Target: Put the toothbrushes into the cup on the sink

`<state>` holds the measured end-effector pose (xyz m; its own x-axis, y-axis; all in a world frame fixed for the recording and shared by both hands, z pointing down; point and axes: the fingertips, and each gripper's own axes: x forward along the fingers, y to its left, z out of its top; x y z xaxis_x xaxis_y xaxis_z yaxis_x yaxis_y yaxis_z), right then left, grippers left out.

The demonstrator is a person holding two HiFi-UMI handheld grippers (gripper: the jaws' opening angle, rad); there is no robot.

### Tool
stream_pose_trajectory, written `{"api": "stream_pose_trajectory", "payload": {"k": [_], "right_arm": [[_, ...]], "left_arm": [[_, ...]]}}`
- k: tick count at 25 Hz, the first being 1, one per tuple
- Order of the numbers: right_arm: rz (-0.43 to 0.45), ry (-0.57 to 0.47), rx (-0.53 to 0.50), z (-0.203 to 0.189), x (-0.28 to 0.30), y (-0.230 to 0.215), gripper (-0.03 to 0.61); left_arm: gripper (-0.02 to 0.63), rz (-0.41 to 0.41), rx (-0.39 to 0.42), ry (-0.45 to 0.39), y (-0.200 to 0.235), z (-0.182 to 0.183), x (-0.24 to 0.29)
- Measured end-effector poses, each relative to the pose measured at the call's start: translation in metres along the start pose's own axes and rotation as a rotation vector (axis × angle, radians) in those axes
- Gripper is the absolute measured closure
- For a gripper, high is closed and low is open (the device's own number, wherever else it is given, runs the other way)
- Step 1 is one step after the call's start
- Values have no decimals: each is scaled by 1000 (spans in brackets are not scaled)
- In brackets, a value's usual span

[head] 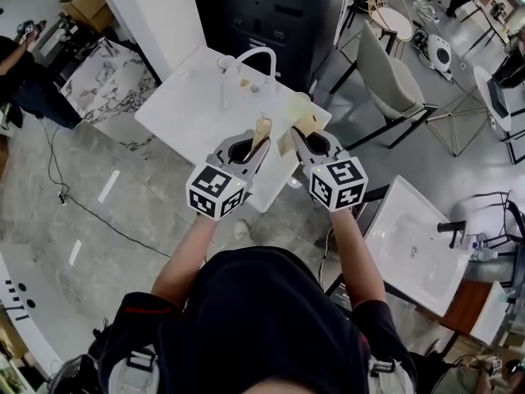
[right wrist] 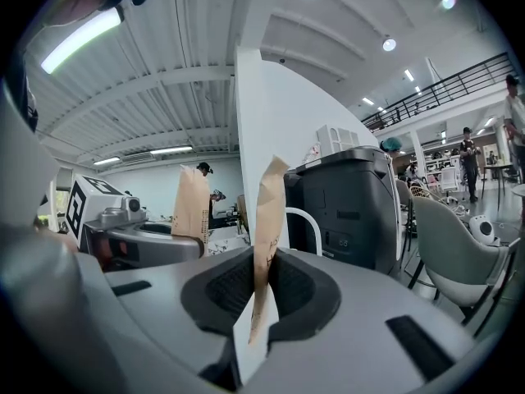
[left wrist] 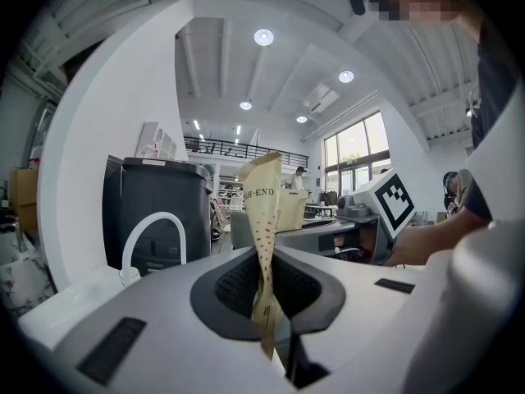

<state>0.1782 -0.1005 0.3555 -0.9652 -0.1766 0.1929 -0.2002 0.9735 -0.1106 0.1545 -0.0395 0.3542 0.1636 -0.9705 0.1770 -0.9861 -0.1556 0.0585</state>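
While both hover by the counter (head: 180, 113), left fingers (left wrist: 234, 287) clamped on a paper-wrapped toothbrush (left wrist: 262, 212), right fingers (right wrist: 302, 290) gripping a second toothbrush (right wrist: 268, 212)

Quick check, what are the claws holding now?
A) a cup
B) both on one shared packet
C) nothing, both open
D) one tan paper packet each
D: the left claw is shut on one tan paper packet, the right claw on another.

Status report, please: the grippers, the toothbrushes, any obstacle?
Left gripper shut on a brown paper packet. Right gripper shut on a second packet. White counter ahead, nothing between; cup not made out.
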Motion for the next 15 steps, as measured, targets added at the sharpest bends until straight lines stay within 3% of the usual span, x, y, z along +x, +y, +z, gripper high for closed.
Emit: {"api": "stream_pose_trajectory", "payload": {"k": [15], "right_arm": [[-80, 40, 25, 2, 76, 1, 523]], "left_arm": [[584, -97, -25, -2, 76, -6, 3]]}}
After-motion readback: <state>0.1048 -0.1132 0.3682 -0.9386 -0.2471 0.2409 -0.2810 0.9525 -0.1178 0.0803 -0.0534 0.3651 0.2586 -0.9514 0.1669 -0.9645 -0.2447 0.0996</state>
